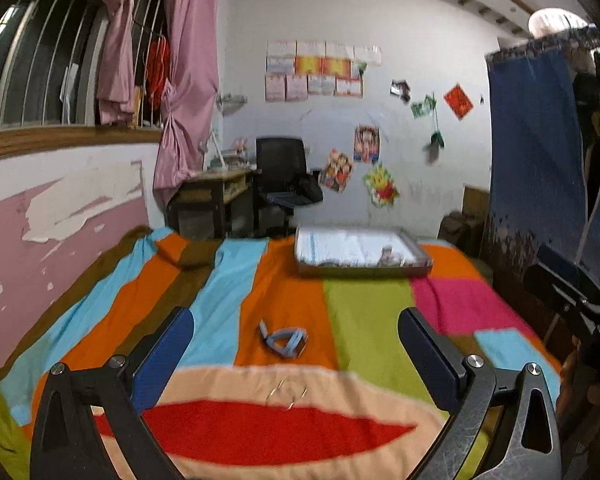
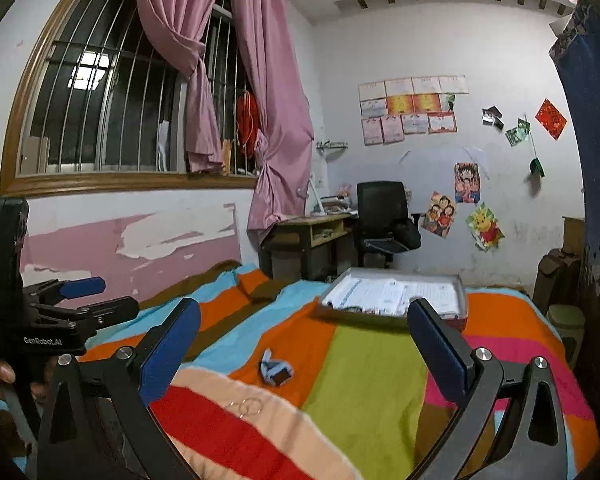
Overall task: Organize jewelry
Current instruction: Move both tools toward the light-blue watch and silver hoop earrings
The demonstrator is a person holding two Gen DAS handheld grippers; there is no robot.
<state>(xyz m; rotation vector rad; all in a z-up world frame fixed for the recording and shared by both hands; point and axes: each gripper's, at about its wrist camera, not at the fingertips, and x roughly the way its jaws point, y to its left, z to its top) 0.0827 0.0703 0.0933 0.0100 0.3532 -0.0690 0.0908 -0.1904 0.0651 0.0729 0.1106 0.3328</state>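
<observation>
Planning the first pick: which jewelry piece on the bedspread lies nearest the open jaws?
The thin wire hoops on the peach stripe lie nearest. The light-blue band lies farther up on the orange stripe, toward the tray.

Count, taking the bed (image 1: 364,320) as landmark:
- Claws: 2, left claw (image 1: 296,344) and right claw (image 2: 304,344), each with 2 blue pads spread apart.
- Tray (image 1: 362,268) on the bed's far end: 1.
- Blue bracelet (image 1: 284,342) mid-bed: 1.
- Thin wire rings (image 1: 286,394) on the near peach patch: apparently 2; blur prevents a firm count.
- Office chair (image 2: 384,216) beyond the bed: 1.
</observation>
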